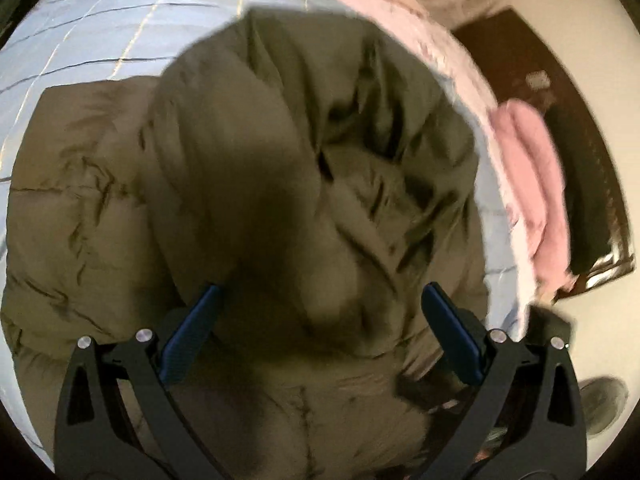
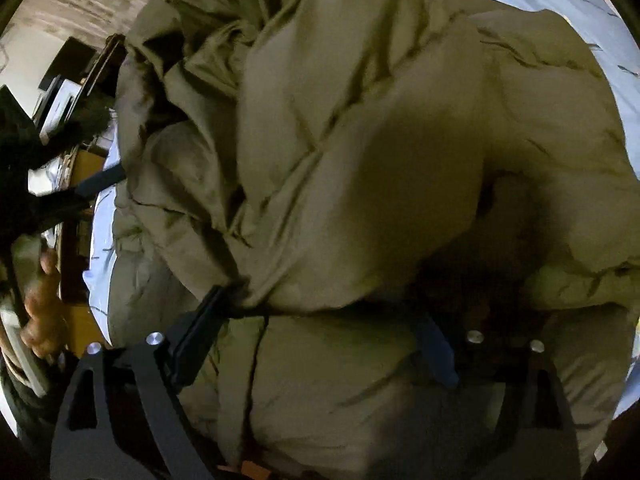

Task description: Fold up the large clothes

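An olive-green puffer jacket lies bunched on a light blue checked bedsheet. My left gripper hovers just above the jacket with its blue-padded fingers spread wide and nothing between them. In the right wrist view the jacket fills the frame. My right gripper is open, with a thick fold of the jacket lying across the gap between its fingers; the right finger is partly hidden under the fabric.
The bed's pink edge runs along the right, with a pink cloth hanging beside a dark cabinet. Pale floor and a shoe lie at lower right. In the right wrist view, the person's hand and cluttered furniture are at left.
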Demonstrator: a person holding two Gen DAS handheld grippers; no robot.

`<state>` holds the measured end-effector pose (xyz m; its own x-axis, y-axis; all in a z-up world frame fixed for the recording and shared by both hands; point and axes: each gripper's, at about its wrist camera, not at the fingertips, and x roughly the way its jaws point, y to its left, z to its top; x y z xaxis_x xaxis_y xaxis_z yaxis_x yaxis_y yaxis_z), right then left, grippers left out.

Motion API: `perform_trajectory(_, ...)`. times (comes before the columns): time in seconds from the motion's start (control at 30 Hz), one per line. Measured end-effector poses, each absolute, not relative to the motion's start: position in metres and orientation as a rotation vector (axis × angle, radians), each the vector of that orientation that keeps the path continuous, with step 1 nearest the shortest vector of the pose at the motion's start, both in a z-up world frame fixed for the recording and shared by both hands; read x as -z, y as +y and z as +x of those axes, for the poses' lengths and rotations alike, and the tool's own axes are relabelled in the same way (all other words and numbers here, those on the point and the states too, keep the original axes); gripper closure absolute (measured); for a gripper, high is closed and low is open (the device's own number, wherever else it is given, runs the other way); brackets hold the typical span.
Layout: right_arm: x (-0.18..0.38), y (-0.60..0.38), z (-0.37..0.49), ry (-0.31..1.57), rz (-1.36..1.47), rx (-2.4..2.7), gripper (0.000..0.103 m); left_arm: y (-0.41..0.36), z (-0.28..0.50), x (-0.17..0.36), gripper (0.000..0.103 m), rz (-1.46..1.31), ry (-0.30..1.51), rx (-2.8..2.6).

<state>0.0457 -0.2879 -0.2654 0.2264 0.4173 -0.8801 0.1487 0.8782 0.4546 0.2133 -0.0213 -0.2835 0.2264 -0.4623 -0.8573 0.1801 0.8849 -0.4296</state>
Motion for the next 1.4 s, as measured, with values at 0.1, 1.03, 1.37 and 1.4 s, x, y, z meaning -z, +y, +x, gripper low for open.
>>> perform_trajectory(0.1, 0.240, -0.320, 0.040, 1.219, 0.438, 0.063, 0.015, -0.022, 0.215, 0.291, 0.002, -0.188, 1.285, 0.405)
perform_trajectory(1.03, 0.249, -0.254, 0.204, 1.299, 0.579, 0.021, 0.080, -0.020, 0.217, 0.339, 0.002, 0.012, 1.419, 0.288)
perform_trajectory(1.37, 0.177, -0.233, 0.081, 1.142, 0.251, -0.291, 0.093, -0.012, 0.209, 0.327, 0.002, 0.008, 1.494, 0.276)
perform_trajectory(1.4, 0.181, -0.226, 0.065, 1.141, 0.183, -0.303, 0.093, -0.010, 0.206, 0.322, 0.002, 0.007, 1.493, 0.274)
